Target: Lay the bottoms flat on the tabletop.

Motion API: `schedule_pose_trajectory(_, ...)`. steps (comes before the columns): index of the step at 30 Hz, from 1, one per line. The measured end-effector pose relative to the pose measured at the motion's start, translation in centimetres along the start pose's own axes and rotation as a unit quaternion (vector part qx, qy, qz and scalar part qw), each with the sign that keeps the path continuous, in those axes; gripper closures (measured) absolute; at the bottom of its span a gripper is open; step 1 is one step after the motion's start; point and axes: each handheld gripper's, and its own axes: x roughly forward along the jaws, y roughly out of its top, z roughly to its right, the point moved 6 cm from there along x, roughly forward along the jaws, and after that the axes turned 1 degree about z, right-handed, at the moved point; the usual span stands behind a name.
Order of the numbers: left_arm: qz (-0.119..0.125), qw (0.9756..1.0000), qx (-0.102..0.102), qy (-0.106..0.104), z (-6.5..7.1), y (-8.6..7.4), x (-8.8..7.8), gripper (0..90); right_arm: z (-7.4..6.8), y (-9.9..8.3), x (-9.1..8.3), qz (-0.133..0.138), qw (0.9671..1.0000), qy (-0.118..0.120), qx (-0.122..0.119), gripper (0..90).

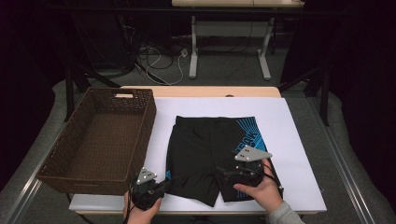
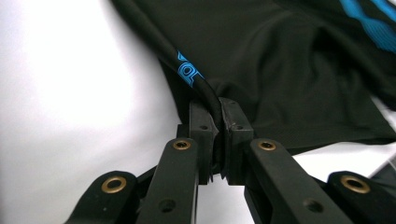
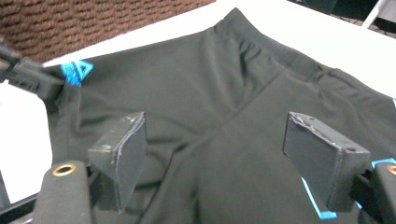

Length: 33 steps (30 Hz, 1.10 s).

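Black swim shorts with blue print lie flat on the white table cover, waistband at the far side. My left gripper sits at the near left corner of the shorts. In the left gripper view its jaws are shut on the rolled hem edge of the shorts, beside a blue logo. My right gripper hovers over the near right leg. Its pads stand wide open above the fabric, with nothing between them. The left gripper also appears at the far left of that view.
A brown wicker basket stands on the left half of the table, close beside the shorts; its weave rises behind the shorts. The table's near edge lies just under both hands. White cover stretches bare to the right of the shorts.
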Motion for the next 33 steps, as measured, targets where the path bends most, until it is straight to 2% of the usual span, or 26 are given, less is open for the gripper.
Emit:
schedule_pose_trajectory(2,0.003,0.9999,0.008,-0.007,0.6,0.1,0.0,85.3,0.0,0.7,0.6,-0.004,1.0000,0.007,0.004,23.0)
schedule_pose_trajectory(6,0.013,0.9992,0.025,-0.027,1.8,0.5,0.0,85.5,0.2,2.2,1.6,-0.004,0.9999,0.014,-0.002,24.9)
schedule_pose_trajectory(12,0.018,0.9959,0.069,-0.055,3.8,1.3,0.4,85.5,0.7,4.0,2.5,0.001,0.9999,0.016,-0.003,27.2)
schedule_pose_trajectory(14,0.019,0.9947,0.078,-0.065,4.6,1.6,0.7,85.5,1.0,4.4,2.8,0.001,0.9999,0.013,-0.005,29.1)
schedule_pose_trajectory(18,0.026,0.9909,0.100,-0.086,6.1,2.5,1.2,85.5,1.5,5.1,3.5,-0.001,0.9999,0.013,-0.006,32.1)
schedule_pose_trajectory(21,0.031,0.9884,0.110,-0.100,7.3,3.1,1.6,85.6,1.9,5.6,4.1,-0.001,0.9999,0.010,-0.005,36.1)
schedule_pose_trajectory(26,0.036,0.9824,0.138,-0.120,9.1,4.0,2.4,85.6,2.5,6.4,5.1,-0.009,0.9998,0.005,-0.014,40.2)
schedule_pose_trajectory(33,0.046,0.9742,0.166,-0.146,11.4,4.9,2.8,85.6,2.4,7.5,6.5,-0.012,0.9995,0.015,-0.026,42.2)
